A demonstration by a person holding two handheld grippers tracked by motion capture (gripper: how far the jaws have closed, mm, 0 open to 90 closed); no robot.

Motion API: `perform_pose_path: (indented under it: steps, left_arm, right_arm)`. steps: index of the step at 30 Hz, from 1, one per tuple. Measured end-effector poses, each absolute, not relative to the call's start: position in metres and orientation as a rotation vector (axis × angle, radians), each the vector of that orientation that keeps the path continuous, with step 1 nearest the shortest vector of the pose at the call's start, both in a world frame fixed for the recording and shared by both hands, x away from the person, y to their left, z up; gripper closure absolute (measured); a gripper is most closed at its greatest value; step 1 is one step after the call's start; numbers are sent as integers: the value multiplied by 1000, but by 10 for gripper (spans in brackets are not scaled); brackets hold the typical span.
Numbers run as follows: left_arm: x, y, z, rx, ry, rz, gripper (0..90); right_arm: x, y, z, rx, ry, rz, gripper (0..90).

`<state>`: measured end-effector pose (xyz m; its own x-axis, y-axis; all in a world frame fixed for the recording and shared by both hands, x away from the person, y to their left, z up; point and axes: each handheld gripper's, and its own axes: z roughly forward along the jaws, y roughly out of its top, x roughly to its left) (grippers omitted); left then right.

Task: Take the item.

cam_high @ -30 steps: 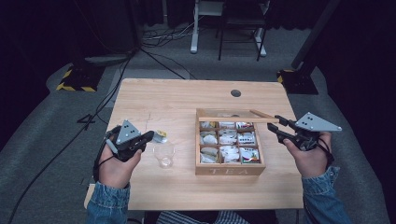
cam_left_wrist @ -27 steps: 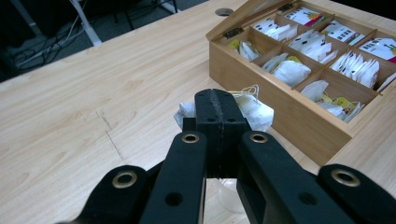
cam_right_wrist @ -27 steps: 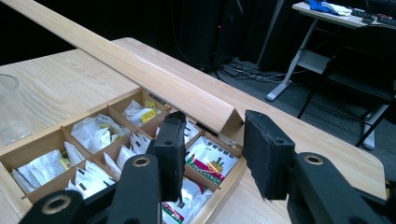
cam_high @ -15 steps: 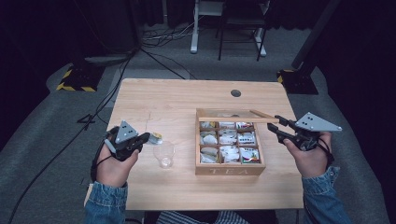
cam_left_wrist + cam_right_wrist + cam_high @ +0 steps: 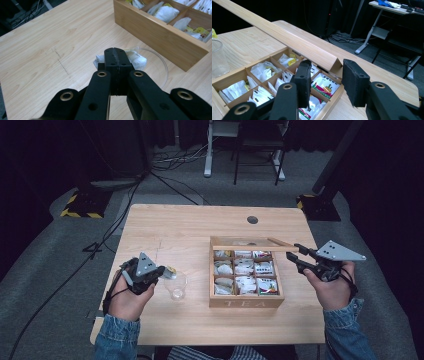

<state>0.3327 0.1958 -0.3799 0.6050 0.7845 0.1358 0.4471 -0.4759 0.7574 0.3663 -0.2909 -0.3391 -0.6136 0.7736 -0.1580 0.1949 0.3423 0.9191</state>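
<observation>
Left claw (image 5: 167, 271) clamped on a tea bag (image 5: 135, 58) above the clear cup (image 5: 176, 286), left of the wooden tea box (image 5: 245, 301), right claw (image 5: 294, 255) gripping the box's raised lid (image 5: 287, 37).

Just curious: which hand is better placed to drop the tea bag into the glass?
Left: the left fingers pinch the tea bag right by the glass; the right fingers hold the box lid.
</observation>
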Motion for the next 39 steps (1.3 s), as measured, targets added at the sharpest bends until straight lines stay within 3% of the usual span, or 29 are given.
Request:
perform_pose_path:
  steps: [23, 25, 32, 34, 39]
  left_arm:
    - [337, 181, -390, 2242, 921, 570, 900]
    - [337, 180, -390, 2220, 924, 571, 816]
    - [337, 185, -388, 2153, 942, 576, 660]
    - [338, 189, -388, 2116, 963, 580, 573]
    - [340, 207, -388, 2012, 1041, 574, 468]
  right_arm:
    - [366, -291, -339, 845, 2017, 1266, 599]
    - [366, -291, -339, 845, 2017, 1266, 599]
    - [366, -291, -339, 846, 2018, 1268, 599]
    - [366, -291, -339, 846, 2018, 1267, 599]
    - [367, -291, -339, 846, 2021, 1269, 599]
